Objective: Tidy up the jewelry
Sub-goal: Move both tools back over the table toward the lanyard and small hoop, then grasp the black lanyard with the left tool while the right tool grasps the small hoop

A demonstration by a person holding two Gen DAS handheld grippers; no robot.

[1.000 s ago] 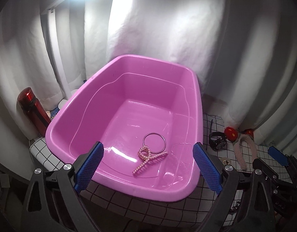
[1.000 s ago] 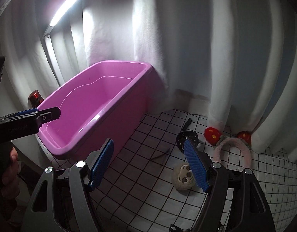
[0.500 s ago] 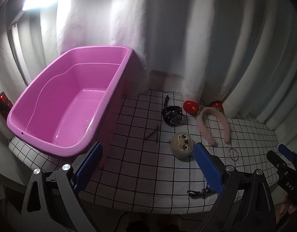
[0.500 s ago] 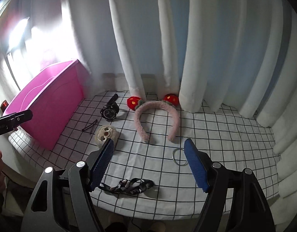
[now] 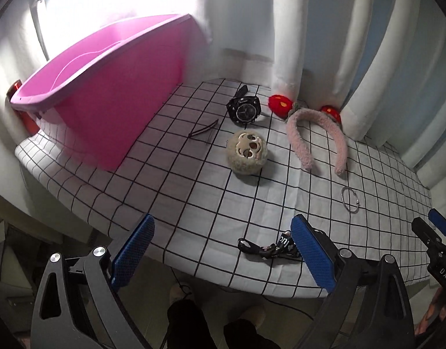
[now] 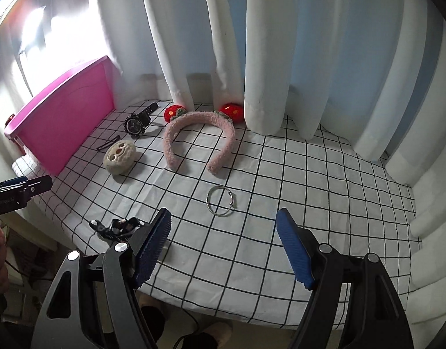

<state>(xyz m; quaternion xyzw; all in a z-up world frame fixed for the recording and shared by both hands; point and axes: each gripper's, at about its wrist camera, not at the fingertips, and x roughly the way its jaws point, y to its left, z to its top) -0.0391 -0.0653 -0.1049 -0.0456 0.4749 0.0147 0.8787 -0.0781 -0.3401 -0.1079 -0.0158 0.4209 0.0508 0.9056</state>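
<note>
A table w/ a black-grid white cloth (image 5: 170,180) is seen from both wrist cams. The left gripper (image 5: 220,253) is held over the near table edge, jaws spread wide, nothing between the blue pads. The right gripper (image 6: 223,247) is likewise held apart, nothing grasped; its pads are above the cloth, just short of the silver bangle (image 6: 221,202).

A pink tub (image 5: 106,87) is set at the far-left end of the table, against the white curtains (image 6: 252,58). Its inside can't be made out from either view. A red object (image 5: 18,87) is partly hidden behind the tub's left end; what it is can't be told.

Jewelry and accessories are spread on the cloth, all outside the tub:
- black wristwatch (image 5: 243,111), near the back, just right of the tub.
- thin dark hair clip (image 5: 202,131), between tub and watch, a bit nearer.
- round fuzzy beige piece w/ a cartoon face (image 5: 247,152), in front of the watch, apart from it.
- pink fuzzy headband (image 6: 198,139) w/ two red strawberry-like ears touching the curtain hem, open ends toward the cams.
- bangle, lying flat, alone, in front of the headband, well apart from it.
- black strap w/ white lettering (image 5: 269,248), at the near edge, partly covered by the left gripper's right pad in the left view.

In the right view, the tip of the left gripper is visible at the left edge.
</note>
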